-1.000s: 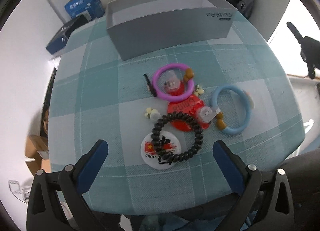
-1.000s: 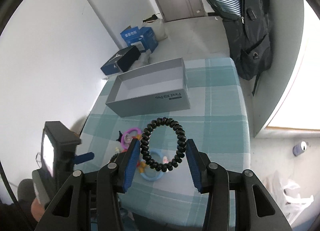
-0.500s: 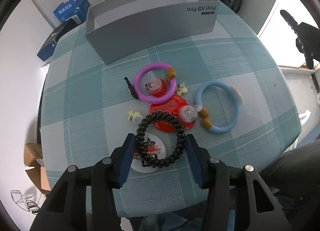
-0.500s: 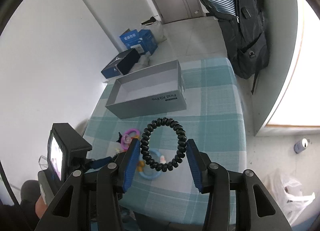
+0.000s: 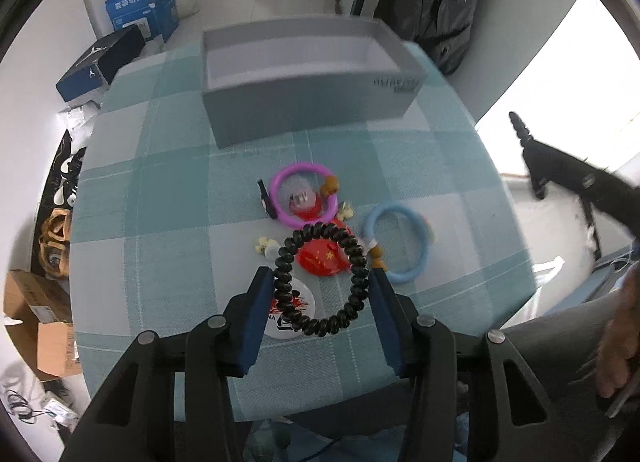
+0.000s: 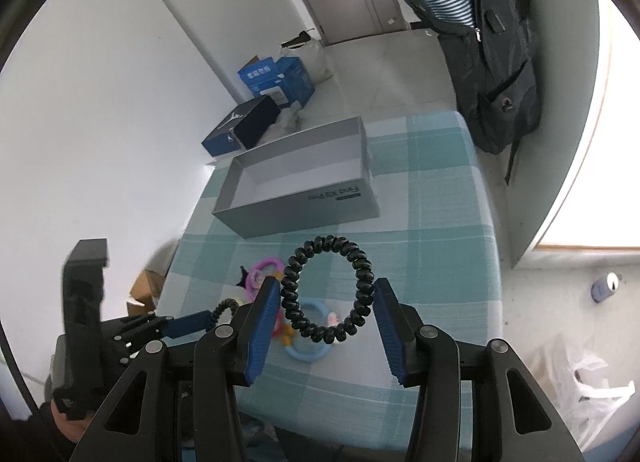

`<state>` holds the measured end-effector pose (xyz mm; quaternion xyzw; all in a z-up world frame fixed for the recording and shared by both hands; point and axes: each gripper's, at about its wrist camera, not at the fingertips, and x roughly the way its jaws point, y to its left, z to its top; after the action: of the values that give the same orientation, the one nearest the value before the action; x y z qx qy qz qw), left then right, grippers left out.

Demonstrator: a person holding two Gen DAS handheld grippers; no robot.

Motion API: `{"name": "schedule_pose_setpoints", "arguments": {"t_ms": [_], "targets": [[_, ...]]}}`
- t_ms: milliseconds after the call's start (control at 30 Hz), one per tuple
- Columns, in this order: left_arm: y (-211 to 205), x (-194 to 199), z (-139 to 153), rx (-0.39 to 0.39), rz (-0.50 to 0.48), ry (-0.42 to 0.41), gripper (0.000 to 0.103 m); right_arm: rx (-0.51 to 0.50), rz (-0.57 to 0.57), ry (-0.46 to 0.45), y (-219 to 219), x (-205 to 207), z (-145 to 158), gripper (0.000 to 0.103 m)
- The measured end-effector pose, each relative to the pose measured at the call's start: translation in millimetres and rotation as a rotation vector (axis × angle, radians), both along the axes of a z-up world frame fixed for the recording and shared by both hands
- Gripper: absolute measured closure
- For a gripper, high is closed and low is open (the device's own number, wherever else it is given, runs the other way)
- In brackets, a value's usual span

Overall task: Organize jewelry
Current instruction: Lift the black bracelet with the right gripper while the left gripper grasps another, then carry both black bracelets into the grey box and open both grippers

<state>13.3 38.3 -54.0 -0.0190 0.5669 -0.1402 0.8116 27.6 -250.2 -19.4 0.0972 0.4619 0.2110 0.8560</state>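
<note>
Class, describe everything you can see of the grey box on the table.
The grey box is a shallow, open-topped rectangular tray, apparently cardboard, with grey outer walls and a paler inside. Its near long wall bears small printed lettering towards one end, blurred in the left wrist view. What shows of its inside holds nothing. It sits flat at the far end of the checked tablecloth, apart from the jewellery, and neither gripper touches it.
</note>
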Motion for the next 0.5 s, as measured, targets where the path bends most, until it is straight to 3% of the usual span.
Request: {"name": "schedule_pose_setpoints", "arguments": {"t_ms": [133, 333, 500], "targets": [[19, 6, 30, -0.058, 0.016, -0.036, 0.060, 0.029, 0.025, 0.004, 8, 4, 5, 0.056], [7, 28, 66, -0.064, 0.018, -0.096, 0.060, 0.059, 0.087, -0.023, 25, 24, 37, 0.056], [-2, 67, 68, -0.039, 0.033, -0.116, 0.060, 0.048, 0.114, -0.033, 42, 64, 62, 0.056]]}}
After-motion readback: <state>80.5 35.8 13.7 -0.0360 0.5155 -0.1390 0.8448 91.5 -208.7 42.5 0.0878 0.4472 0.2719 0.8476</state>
